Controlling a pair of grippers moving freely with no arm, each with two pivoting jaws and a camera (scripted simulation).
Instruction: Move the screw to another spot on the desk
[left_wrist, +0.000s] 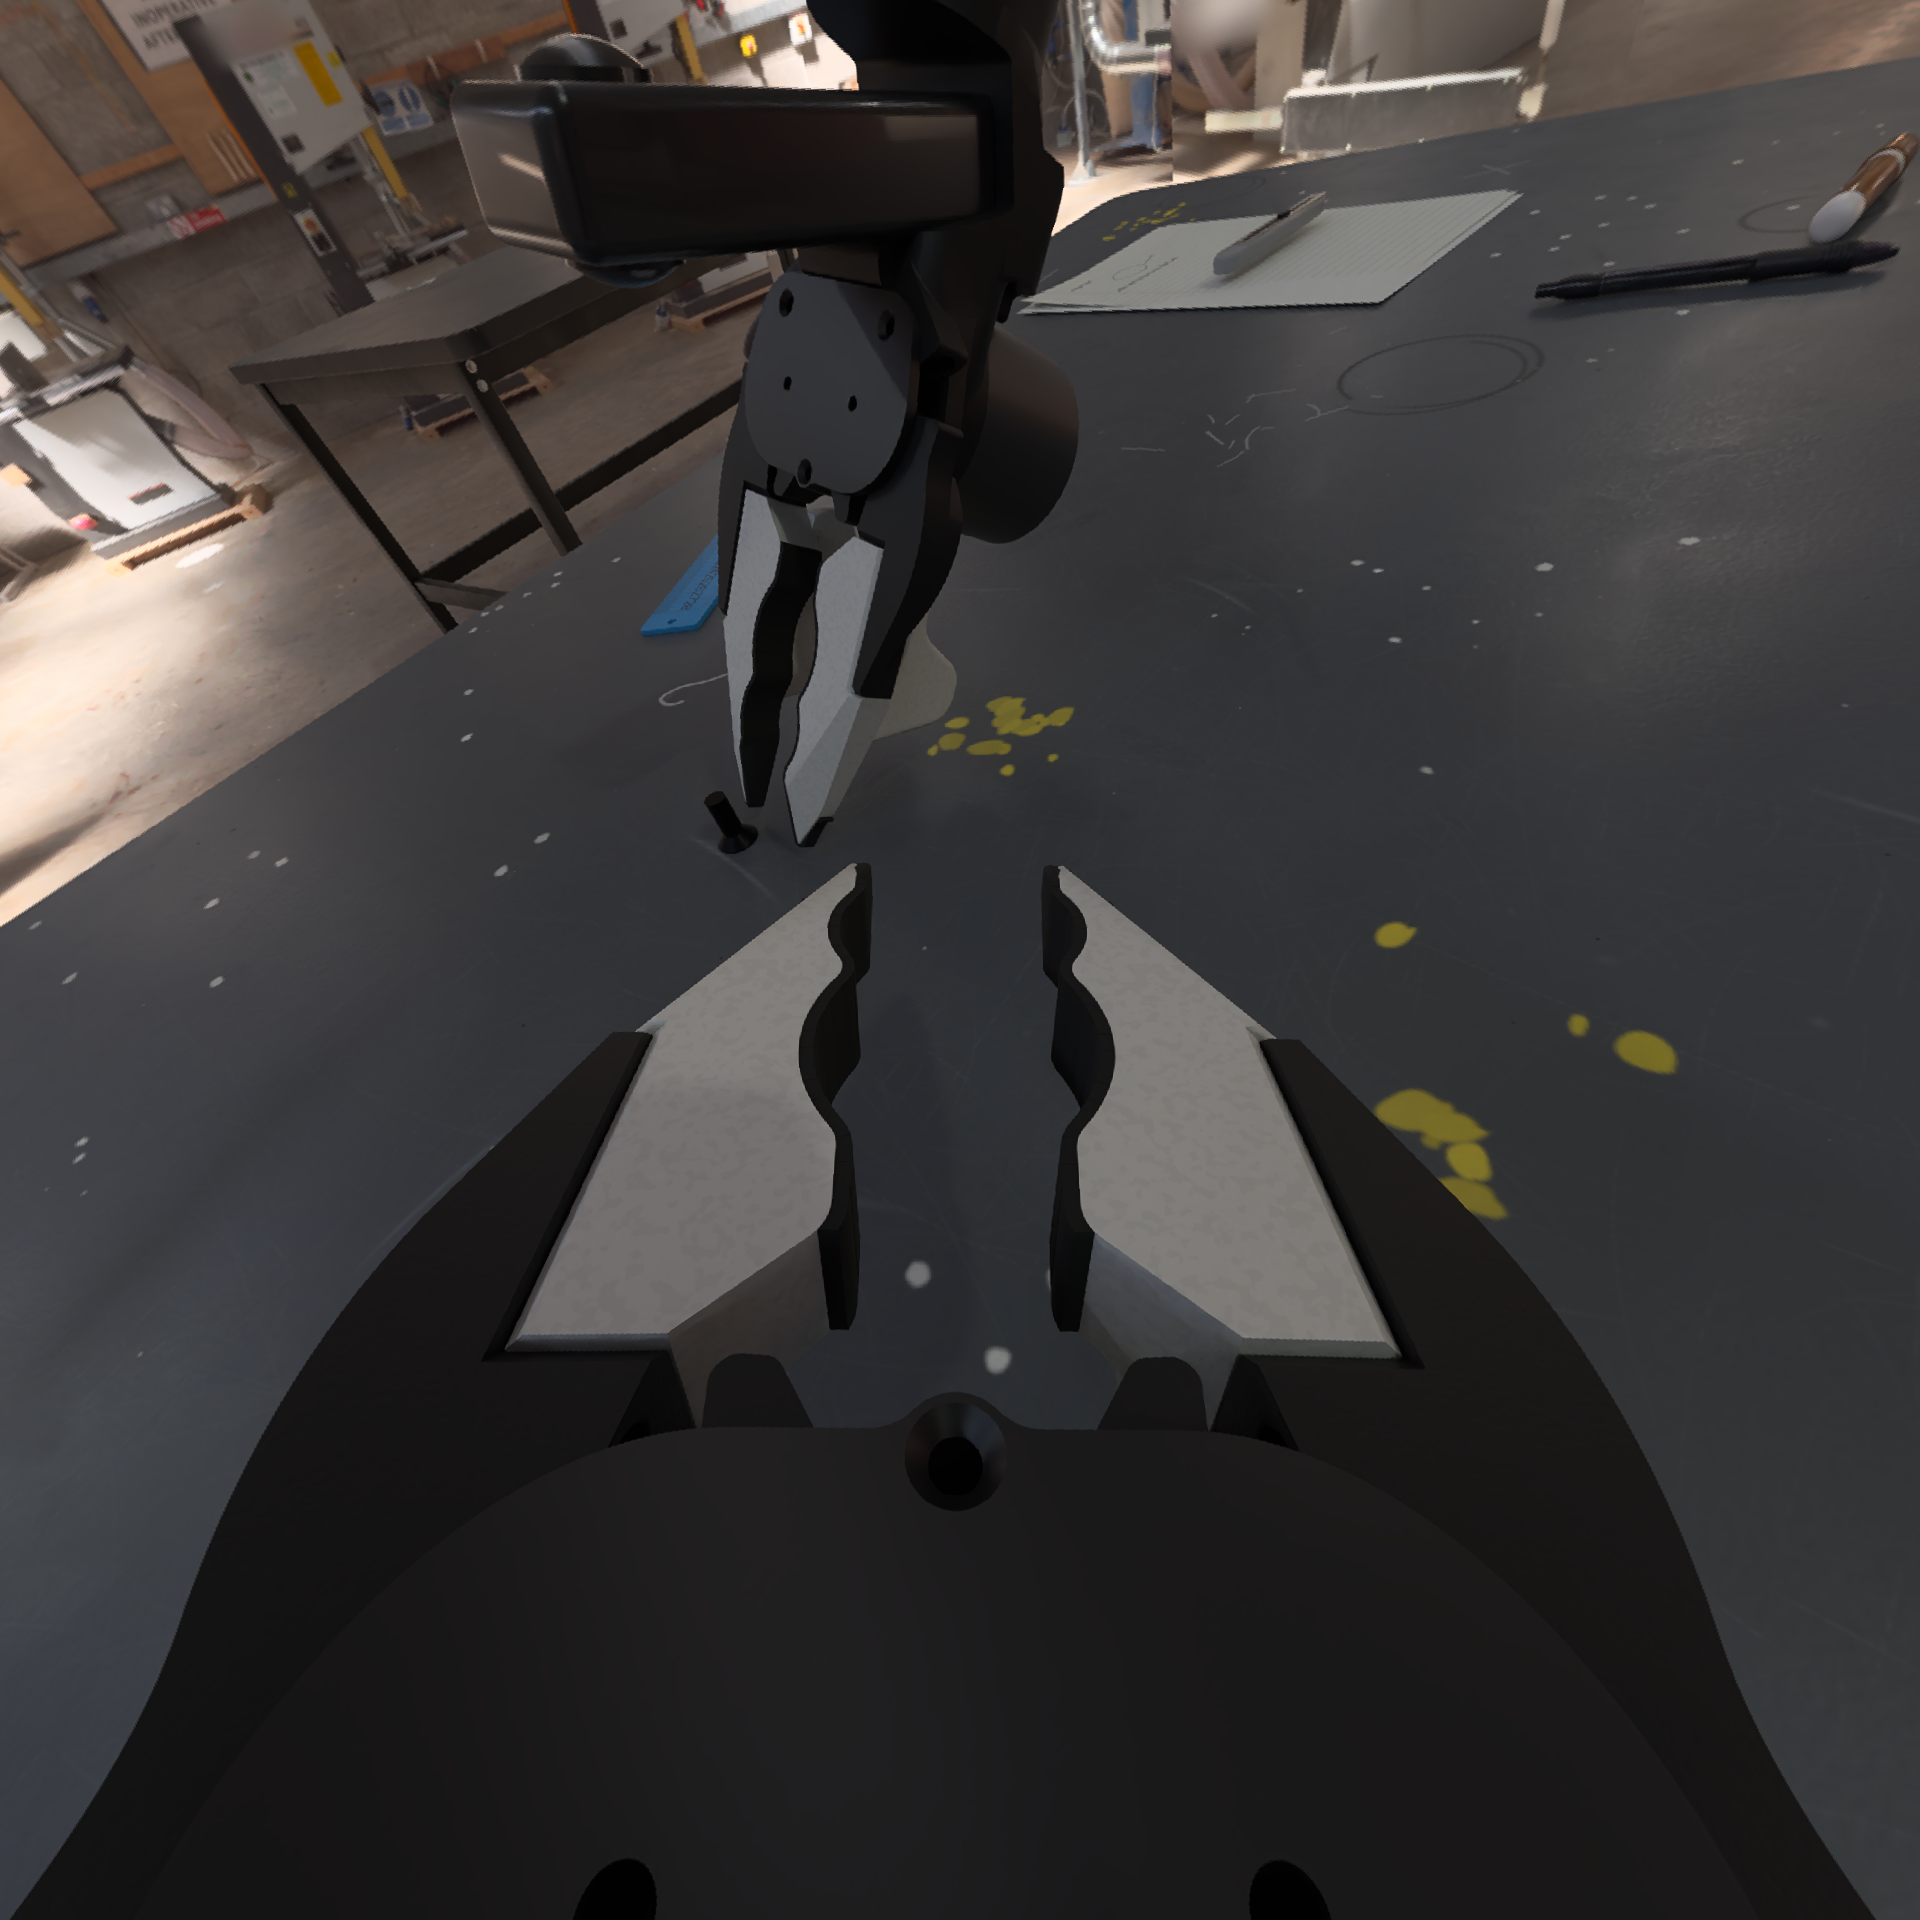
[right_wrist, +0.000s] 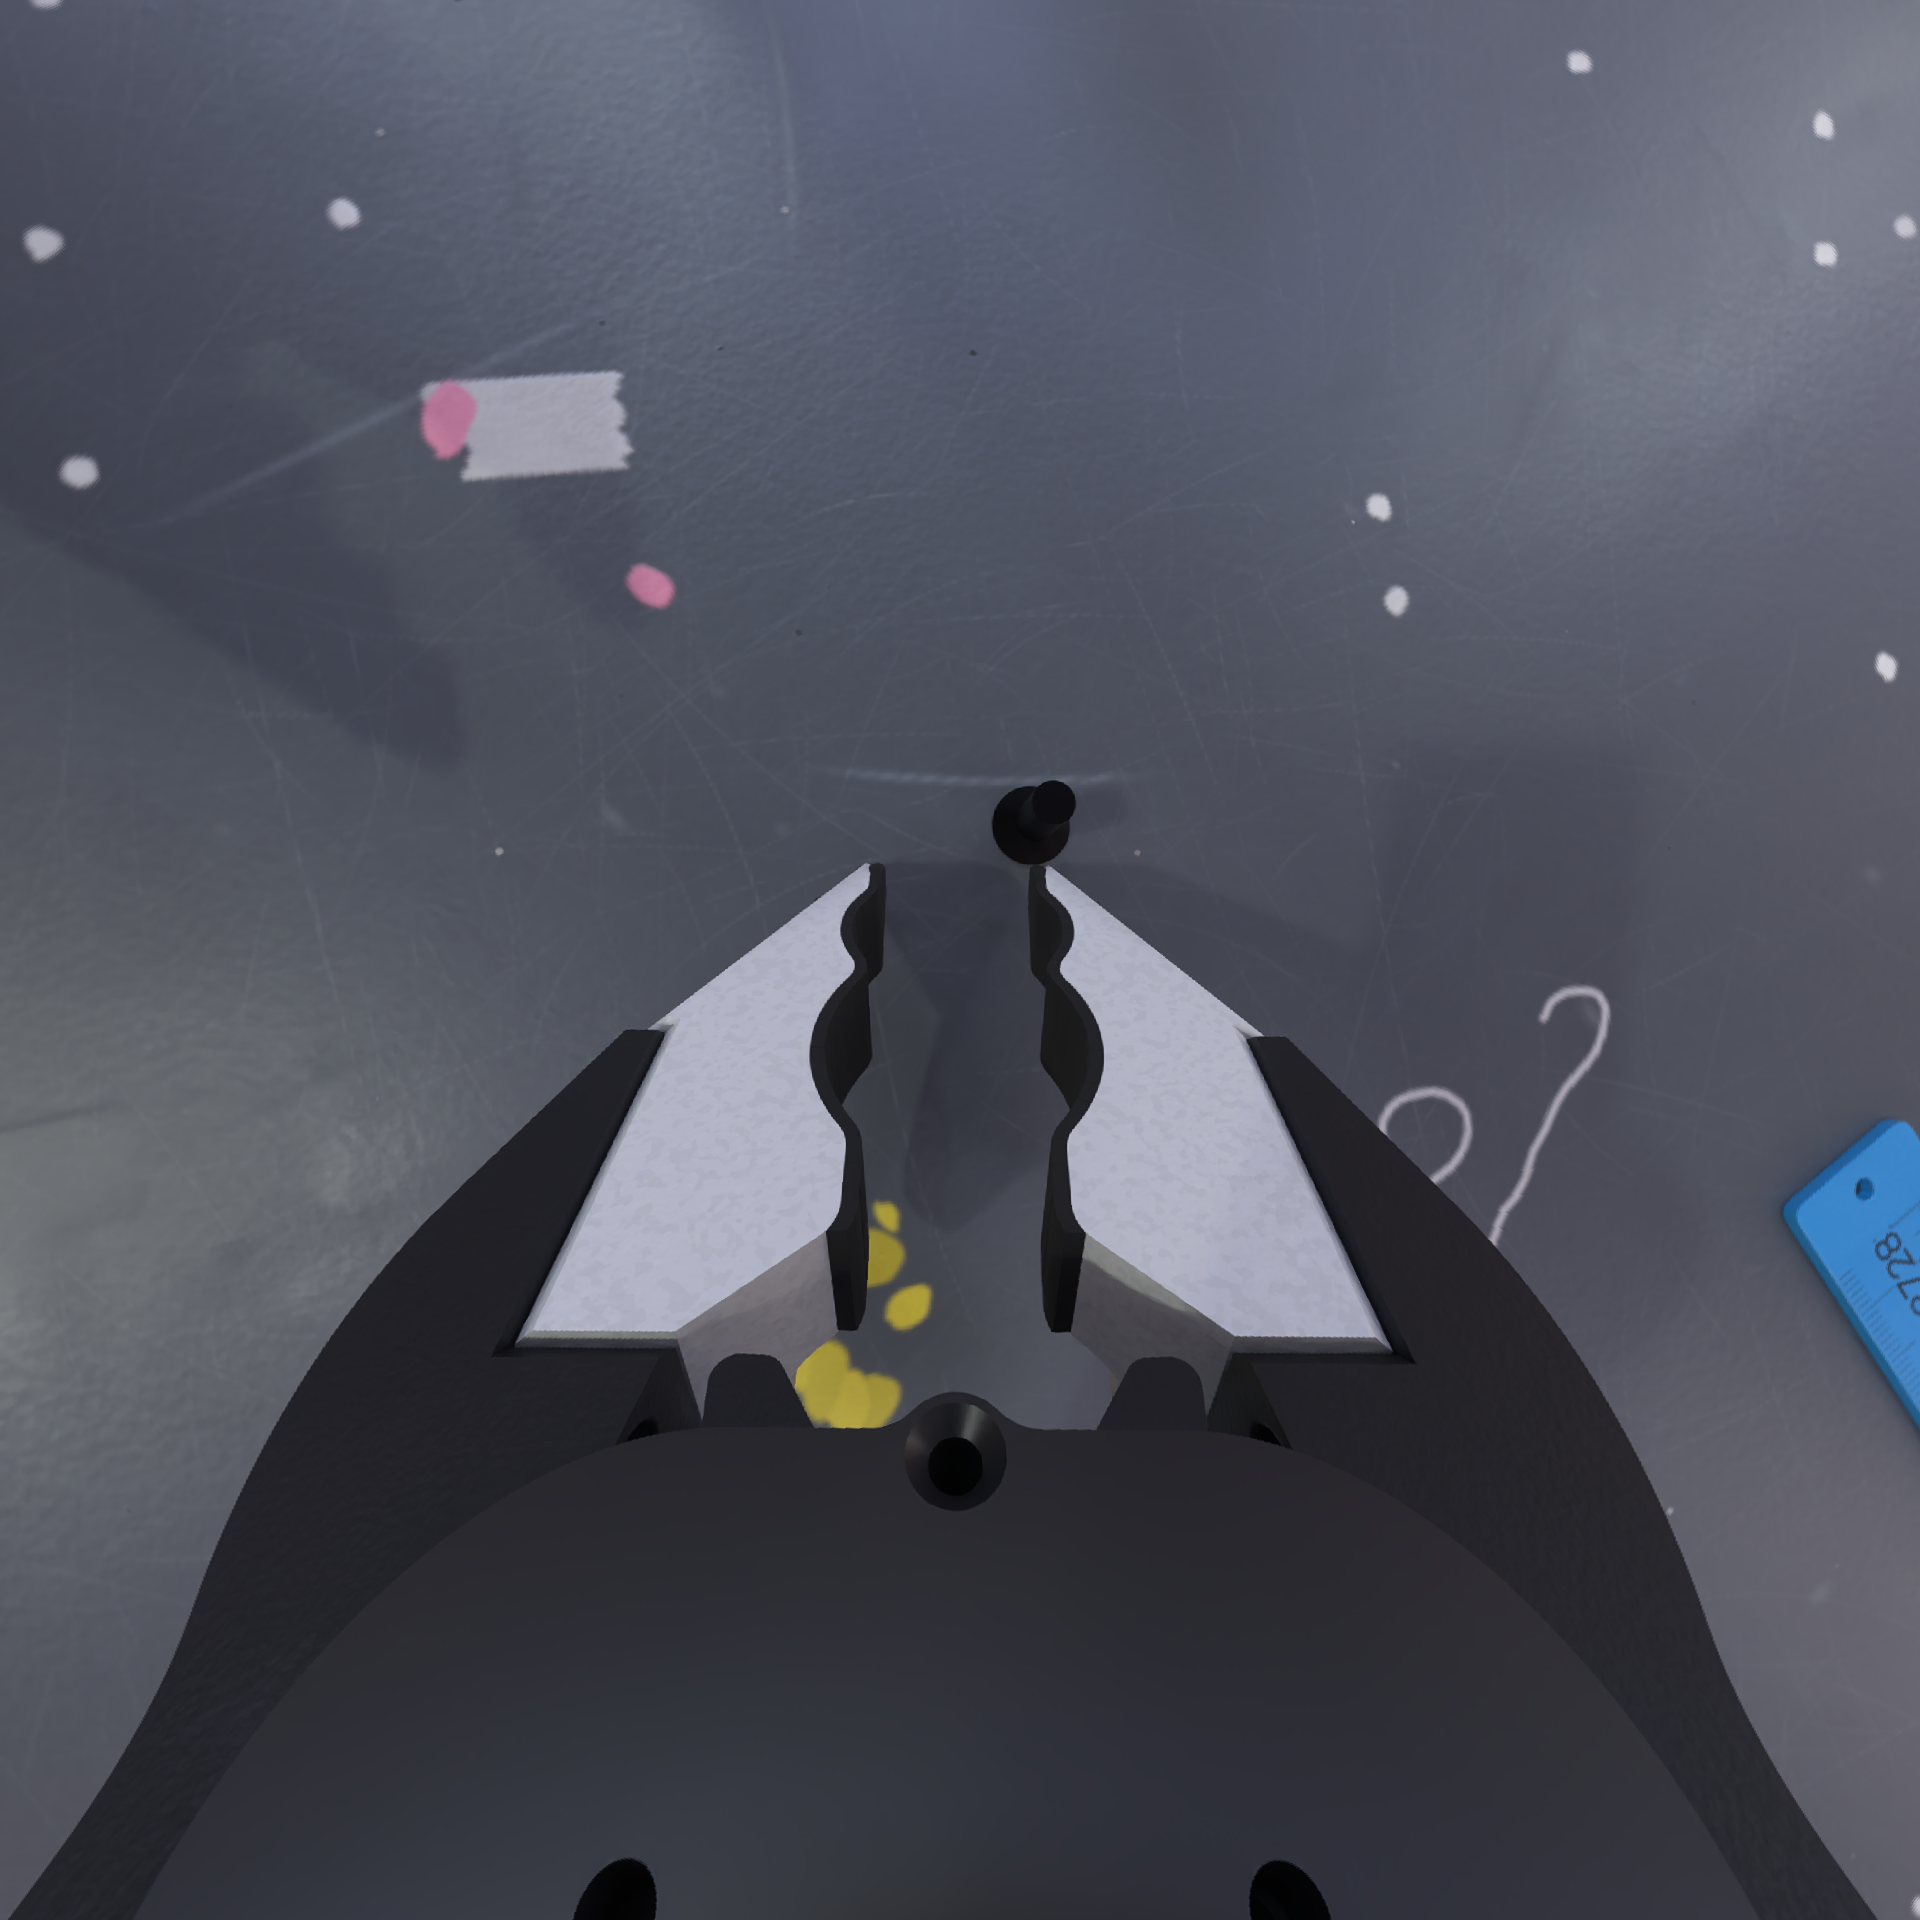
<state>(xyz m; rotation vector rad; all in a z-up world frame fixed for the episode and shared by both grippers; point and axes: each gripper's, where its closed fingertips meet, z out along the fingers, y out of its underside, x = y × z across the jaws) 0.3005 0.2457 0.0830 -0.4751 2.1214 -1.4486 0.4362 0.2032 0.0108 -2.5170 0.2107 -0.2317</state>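
A small black screw stands head down, shank up, on the dark grey desk. My right gripper is open and empty. It points steeply down at the desk, with the screw just beyond its right fingertip, apart from it. In the left wrist view the screw stands just left of the right gripper's tips. My left gripper is open and empty, low over the desk, a short way in front of the right gripper and the screw.
A blue ruler lies to the right; it also shows behind the right gripper. A sheet of paper with a grey pen, a black pen and a brown marker lie at the far right. The desk edge runs on the left.
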